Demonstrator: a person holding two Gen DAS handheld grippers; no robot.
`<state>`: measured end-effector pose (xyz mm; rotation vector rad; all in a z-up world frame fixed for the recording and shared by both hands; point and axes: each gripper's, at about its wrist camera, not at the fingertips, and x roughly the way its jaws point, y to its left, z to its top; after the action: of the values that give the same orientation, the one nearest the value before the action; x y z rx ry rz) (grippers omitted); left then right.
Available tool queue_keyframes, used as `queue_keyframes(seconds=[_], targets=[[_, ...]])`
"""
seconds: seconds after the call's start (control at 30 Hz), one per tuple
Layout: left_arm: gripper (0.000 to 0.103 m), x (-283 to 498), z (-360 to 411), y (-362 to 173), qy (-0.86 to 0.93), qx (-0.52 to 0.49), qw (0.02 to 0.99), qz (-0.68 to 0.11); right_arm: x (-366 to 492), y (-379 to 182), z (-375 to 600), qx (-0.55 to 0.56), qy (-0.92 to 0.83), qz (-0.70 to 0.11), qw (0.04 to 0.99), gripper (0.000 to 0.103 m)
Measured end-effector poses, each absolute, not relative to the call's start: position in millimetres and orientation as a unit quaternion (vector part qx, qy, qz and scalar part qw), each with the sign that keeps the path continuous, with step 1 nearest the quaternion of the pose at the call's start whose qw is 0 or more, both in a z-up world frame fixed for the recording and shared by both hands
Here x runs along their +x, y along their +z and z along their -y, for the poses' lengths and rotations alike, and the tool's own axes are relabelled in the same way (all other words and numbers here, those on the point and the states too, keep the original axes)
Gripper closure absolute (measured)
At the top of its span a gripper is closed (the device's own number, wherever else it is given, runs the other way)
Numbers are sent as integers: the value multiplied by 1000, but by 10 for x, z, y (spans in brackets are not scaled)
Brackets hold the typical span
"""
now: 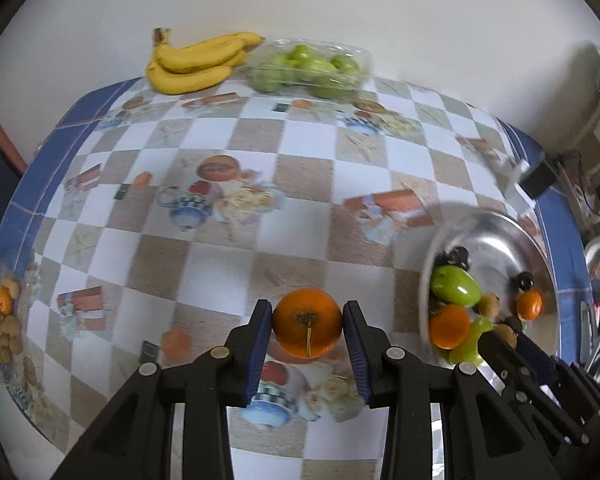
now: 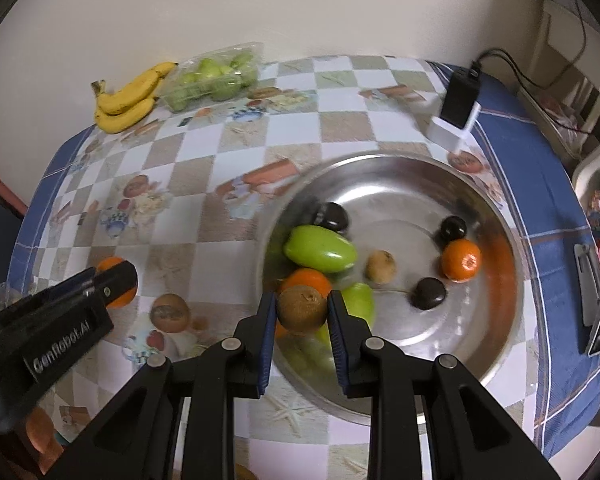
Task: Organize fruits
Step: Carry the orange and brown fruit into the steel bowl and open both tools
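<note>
left gripper (image 1: pixel 307 322): fingers clamped on an orange (image 1: pixel 307 323), stem scar facing the camera — held over the counter (image 1: pixel 236 148), well left of the steel bowl (image 1: pixel 496 224)
right gripper (image 2: pixel 302 309): fingers narrow, pinching a brown kiwi (image 2: pixel 302 309) — held over the bowl's near-left part
steel bowl: sits on the checkered cloth at the right side of the counter; wide, shallow, shiny
bowl, left part: green mango (image 2: pixel 320 249) on top, second orange (image 2: pixel 306 280) just under it and partly behind the kiwi, another green fruit (image 2: pixel 360 300) touching that orange
bowl, middle: small tan fruit (image 2: pixel 381 267), alone
bowl, right part: third orange (image 2: pixel 461 261) touching a dark round fruit (image 2: pixel 453 228) behind it
bowl, other dark fruits: one (image 2: pixel 332 216) behind the mango, one (image 2: pixel 430 293) near the middle front
bananas (image 2: pixel 128 100): far-left of the bowl, at the counter's back edge by the wall
clear box of green fruit (image 2: pixel 212 78): just right of the bananas, touching or nearly — can't tell
black charger on white block (image 2: pixel 458 108): just behind the bowl, right-hand back edge
bag of small fruit (image 1: pixel 6 320): far left counter edge, well apart from the bowl; blurred
</note>
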<state>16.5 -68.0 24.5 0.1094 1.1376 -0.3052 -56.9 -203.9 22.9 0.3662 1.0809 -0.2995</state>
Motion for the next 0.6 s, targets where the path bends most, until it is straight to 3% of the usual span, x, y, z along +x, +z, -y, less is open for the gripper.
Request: queue_keyframes(seconds=[0.6], targets=[[64,-407,1670,151,-272,82,789,-545,-1065,67,3020,246,-219,-505,798,76]])
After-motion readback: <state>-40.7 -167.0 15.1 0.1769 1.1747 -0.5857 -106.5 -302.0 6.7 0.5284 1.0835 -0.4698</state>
